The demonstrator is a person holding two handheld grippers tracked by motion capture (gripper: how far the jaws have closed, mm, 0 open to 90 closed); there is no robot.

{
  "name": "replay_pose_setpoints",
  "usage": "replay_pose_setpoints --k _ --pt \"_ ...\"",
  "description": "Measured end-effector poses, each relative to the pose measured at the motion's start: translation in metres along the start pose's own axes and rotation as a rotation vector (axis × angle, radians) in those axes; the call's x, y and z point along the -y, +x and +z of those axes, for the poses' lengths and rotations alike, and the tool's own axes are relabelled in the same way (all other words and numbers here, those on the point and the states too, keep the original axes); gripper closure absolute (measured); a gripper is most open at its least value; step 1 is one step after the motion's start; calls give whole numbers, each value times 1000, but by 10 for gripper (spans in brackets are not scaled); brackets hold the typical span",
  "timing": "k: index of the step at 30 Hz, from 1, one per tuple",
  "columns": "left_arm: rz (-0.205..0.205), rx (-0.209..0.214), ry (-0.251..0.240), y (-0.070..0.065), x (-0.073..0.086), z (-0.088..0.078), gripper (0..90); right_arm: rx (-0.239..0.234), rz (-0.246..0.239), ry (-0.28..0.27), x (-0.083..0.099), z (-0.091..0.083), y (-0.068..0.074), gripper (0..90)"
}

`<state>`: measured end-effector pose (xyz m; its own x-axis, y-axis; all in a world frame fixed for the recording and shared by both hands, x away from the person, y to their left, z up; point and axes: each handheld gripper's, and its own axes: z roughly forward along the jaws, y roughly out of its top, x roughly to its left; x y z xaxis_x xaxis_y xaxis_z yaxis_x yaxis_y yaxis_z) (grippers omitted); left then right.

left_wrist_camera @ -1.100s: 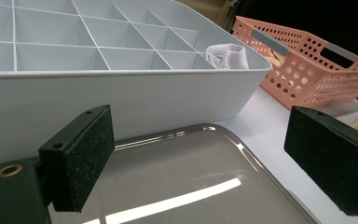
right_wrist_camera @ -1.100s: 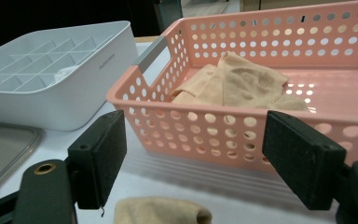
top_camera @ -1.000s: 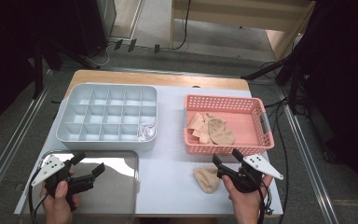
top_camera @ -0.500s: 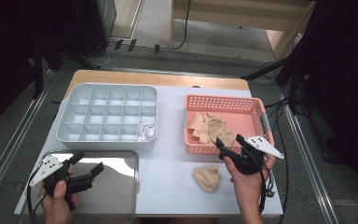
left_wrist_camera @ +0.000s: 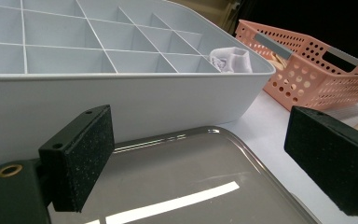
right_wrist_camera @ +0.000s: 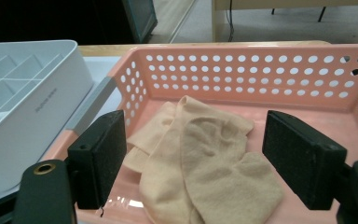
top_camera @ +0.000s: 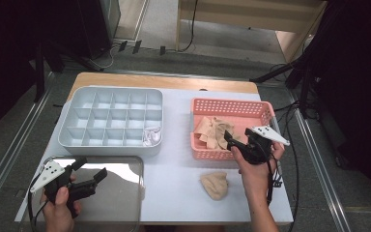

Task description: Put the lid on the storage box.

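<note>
Two tongs open, empty. My right gripper [top_camera: 233,141] at near rim of pink basket [top_camera: 232,107], jaws wide, beige socks [right_wrist_camera: 200,158] just ahead between them. Balled sock [top_camera: 215,185] on table behind it. My left gripper [top_camera: 91,170] over steel tray [top_camera: 121,193], grey divider box [top_camera: 111,121] ahead.

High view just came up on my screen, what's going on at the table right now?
A person holds a gripper in each hand. The right gripper is open above the near edge of the pink basket, its jaws on either side of the beige cloths lying in it, not yet closed on them. One bundled beige cloth lies on the white table in front of the basket. The left gripper waits open and empty over the metal tray. The grey divided box has a white cloth in one corner cell.
</note>
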<state>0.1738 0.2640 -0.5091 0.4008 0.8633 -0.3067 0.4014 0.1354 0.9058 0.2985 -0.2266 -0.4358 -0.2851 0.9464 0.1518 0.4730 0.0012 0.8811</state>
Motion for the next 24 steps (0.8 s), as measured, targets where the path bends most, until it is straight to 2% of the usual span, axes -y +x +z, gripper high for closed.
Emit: replay_pose_setpoints --k 3,8,16,21,24 --pt "0 1 1 0 0 0 86 15 5 19 -3 9 -3 218" --pt "-2 2 1 1 0 0 86 32 25 86 -5 27 -10 235" --pt "-8 1 1 2 0 0 86 90 106 262 -4 59 -23 240" --pt "-9 2 2 3 0 -1 86 138 144 356 -5 71 -28 310" --pt "-9 4 1 3 0 -1 86 140 177 414 -1 78 -31 307"
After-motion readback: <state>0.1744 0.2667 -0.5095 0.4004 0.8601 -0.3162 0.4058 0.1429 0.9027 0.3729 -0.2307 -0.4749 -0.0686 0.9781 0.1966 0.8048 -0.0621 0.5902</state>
